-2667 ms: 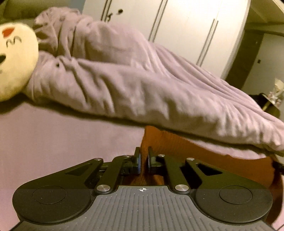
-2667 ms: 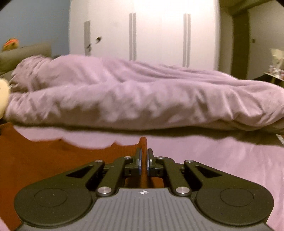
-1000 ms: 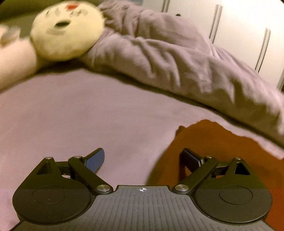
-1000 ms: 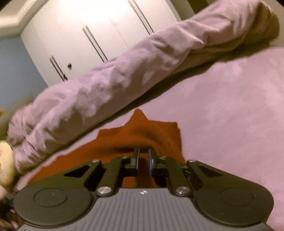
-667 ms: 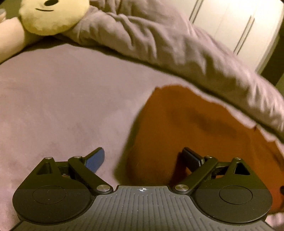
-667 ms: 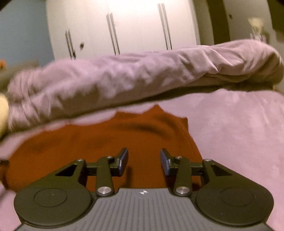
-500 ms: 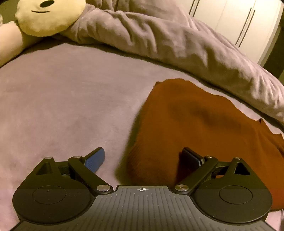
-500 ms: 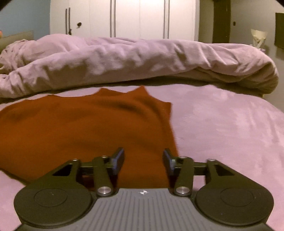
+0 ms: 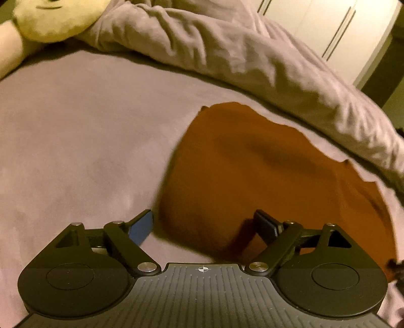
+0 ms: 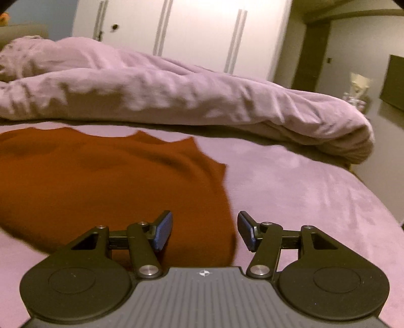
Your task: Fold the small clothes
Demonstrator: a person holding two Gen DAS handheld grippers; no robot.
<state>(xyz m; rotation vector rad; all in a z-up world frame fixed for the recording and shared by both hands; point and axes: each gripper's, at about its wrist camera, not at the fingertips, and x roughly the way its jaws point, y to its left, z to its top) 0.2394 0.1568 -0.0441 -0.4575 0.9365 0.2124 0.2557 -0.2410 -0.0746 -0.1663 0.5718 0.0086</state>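
- The rust-orange knit garment (image 9: 252, 171) lies spread flat on the mauve velvety bed cover (image 9: 75, 141), its far edge near the rumpled lilac duvet (image 9: 252, 55) but apart from it.
- The left tool (image 9: 203, 227) hangs over the near left corner of the garment, jaws spread wide with nothing between them; one fingertip is over bare bed cover, the other over the cloth.
- The right tool (image 10: 204, 230) hangs over the near right corner (image 10: 227, 242), jaws likewise wide and empty, one fingertip above the cloth, the other above the bed cover.
- In the right wrist view the garment's far edge shows small peaks and a dip, possibly a neckline or straps; I cannot tell which.
- Handling, as a judgement: the cloth looks light, soft and limp, with no stiffness. It should sag and drape from wherever it is pinched, and a shallow bite may slip off or catch only the top layer.
- The plush bed cover likely grips the fabric somewhat, so dragging may bunch it; lifting clear seems safer.
- Best hold: the two near corners or the hem just inside them, one per tool, pinching all layers together.
- A pale yellow plush toy (image 9: 55, 20) lies well away at the far left.
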